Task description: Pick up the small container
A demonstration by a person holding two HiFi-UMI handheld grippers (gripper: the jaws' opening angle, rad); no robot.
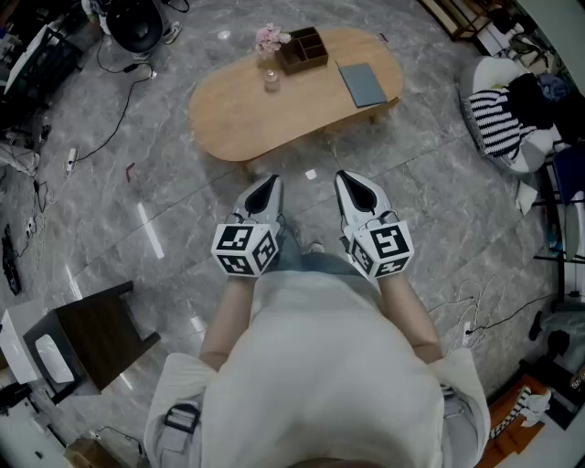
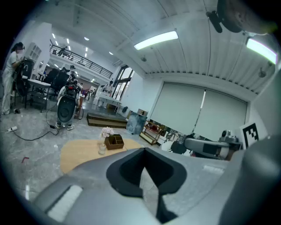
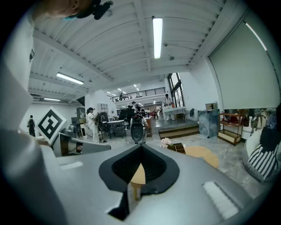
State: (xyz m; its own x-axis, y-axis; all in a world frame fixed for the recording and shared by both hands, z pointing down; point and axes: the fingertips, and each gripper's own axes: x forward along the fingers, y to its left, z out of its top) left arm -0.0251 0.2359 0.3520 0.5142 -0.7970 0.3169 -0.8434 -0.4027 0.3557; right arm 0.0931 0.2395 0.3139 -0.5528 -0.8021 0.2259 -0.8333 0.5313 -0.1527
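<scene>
The small container is a clear glass jar (image 1: 271, 80) (image 2: 102, 149) on the low oval wooden table (image 1: 247, 114), beside pink flowers (image 1: 271, 37) and a brown wooden organizer (image 1: 303, 50). I hold both grippers close to my body, above the floor and short of the table's near edge. My left gripper (image 1: 266, 185) (image 2: 145, 150) is shut with nothing in it. My right gripper (image 1: 352, 180) (image 3: 141, 146) also has its jaws together and holds nothing. Both point toward the table, well apart from the jar. In the right gripper view I see the flowers (image 3: 165, 142) and the organizer (image 3: 178, 148), but the jar does not show clearly.
A blue-grey notebook (image 1: 363, 84) lies on the table's right end. A dark side table (image 1: 96, 334) stands at my left, a black fan (image 1: 137, 23) and cables at the far left, and a white seat with striped cloth (image 1: 498, 123) at the right.
</scene>
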